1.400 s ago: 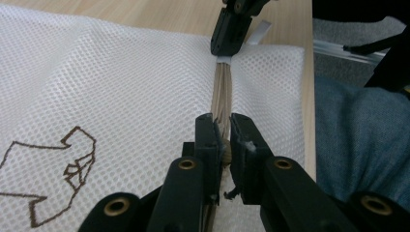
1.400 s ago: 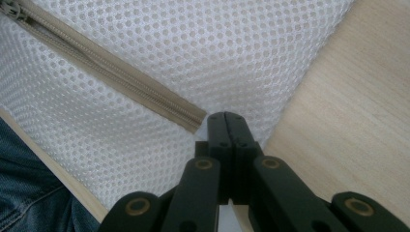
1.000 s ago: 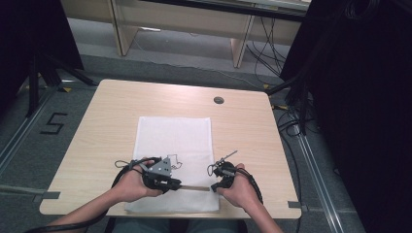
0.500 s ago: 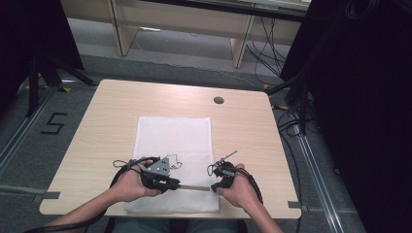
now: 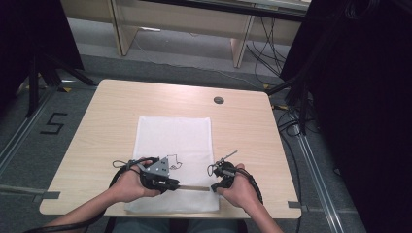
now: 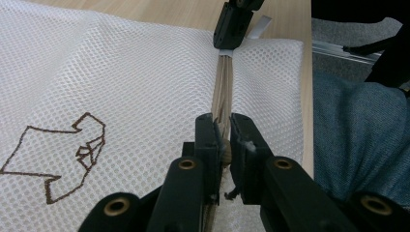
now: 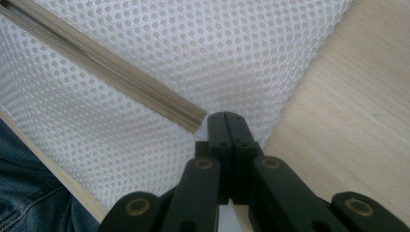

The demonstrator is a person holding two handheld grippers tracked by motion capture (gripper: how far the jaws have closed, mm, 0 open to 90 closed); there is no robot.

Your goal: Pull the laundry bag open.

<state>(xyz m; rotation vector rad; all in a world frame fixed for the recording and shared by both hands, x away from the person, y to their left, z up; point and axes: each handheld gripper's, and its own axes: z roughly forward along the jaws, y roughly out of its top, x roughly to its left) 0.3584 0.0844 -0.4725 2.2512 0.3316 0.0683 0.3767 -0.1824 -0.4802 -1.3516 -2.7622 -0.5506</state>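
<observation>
Setting: pale wooden bench [image 5: 121, 111] on a grey floor, dark curtains at both sides; a white mesh bag [image 5: 177, 141] lies flat at the near middle of it.
Left tongs [image 6: 222, 137]: jaws drawn together on the beige zipper [image 6: 222, 92], probably on its slider, though the pull itself is hidden between them. In the high view the left tongs [image 5: 176, 183] sit at the zipper's left end.
Right tongs [image 7: 226, 122]: jaws pressed together at the zipper's end [image 7: 196, 120], pinching the mesh by the bag's corner, next to bare bench wood.
Zipper line: runs across the bag's near edge between the two tongs [image 5: 194, 188].
Bag marking: brown outline figure [image 6: 63, 154] printed on the mesh, off to one side.
Done, by my reading: both ends gripped, bag held taut.
Left: sliding the zipper along its length; which way cannot be told.
</observation>
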